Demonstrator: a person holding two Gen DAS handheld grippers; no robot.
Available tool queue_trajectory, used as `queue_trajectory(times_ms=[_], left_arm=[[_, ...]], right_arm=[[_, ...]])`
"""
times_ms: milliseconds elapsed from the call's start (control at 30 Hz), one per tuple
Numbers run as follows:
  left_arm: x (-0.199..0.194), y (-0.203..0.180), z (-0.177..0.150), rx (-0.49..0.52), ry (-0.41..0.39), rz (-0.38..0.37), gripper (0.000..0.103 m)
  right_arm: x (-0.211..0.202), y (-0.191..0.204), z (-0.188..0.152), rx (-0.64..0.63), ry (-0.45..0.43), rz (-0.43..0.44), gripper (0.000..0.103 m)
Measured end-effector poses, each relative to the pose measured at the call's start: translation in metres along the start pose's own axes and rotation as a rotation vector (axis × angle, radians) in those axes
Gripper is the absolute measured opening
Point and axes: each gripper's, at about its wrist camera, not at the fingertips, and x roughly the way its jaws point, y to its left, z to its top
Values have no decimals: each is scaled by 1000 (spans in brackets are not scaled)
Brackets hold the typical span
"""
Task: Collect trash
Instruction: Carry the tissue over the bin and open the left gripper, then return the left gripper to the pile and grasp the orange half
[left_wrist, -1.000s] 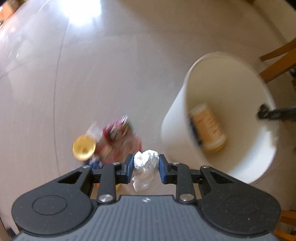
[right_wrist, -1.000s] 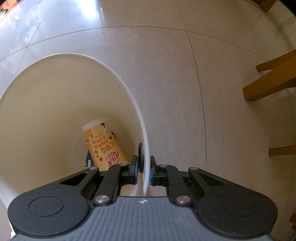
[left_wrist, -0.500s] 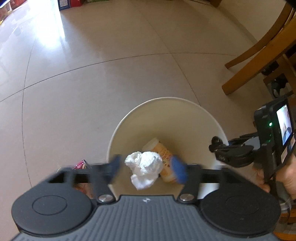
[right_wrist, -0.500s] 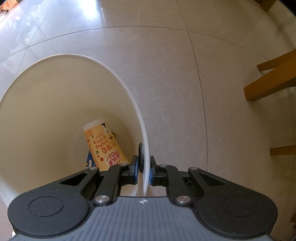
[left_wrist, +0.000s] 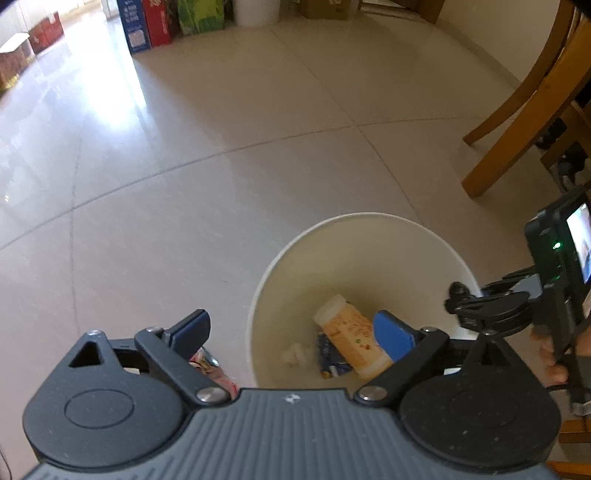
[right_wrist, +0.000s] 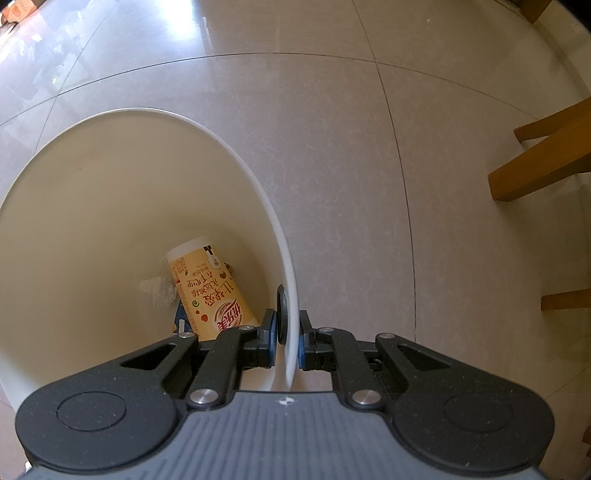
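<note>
Trash bin, a round white plastic bucket (left_wrist: 364, 236), stands on the glossy beige tile floor (left_wrist: 184, 155) with wooden chair legs (left_wrist: 517, 110) nearby. Its near rim is pinched flat by the right gripper (right_wrist: 287, 341), whose fingers are all but closed on the thin wall. Inside lie an orange-and-white paper drink cup (right_wrist: 210, 291) on its side, its long axis running from the bin's floor up towards that clamped rim, and beside it a crumpled white tissue ball (right_wrist: 160, 290), now resting at the bottom. Above the opening hangs the left gripper (left_wrist: 291, 332), its fingers having just been opening and now spread wide with nothing between them. Just left of the bin, on the floor behind the left finger, a red-and-silver crinkled snack wrapper (left_wrist: 208, 363) peeks out. It lies nearer the left gripper, which looks best placed to fetch it.
</note>
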Motion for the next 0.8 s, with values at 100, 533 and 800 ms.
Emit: queue_trajectory(times_ms=[100,533,800], left_arm=[[-3,8,-4,-9,-1,14,96],[11,75,-66,-180,73,91,97],[43,104,-138,-320,100,178,94]], right_arm=[[0,0,0,-1,0,0,13],[0,1,2,6,4,-5,13],[1,3,0,1,-2,-17,13]])
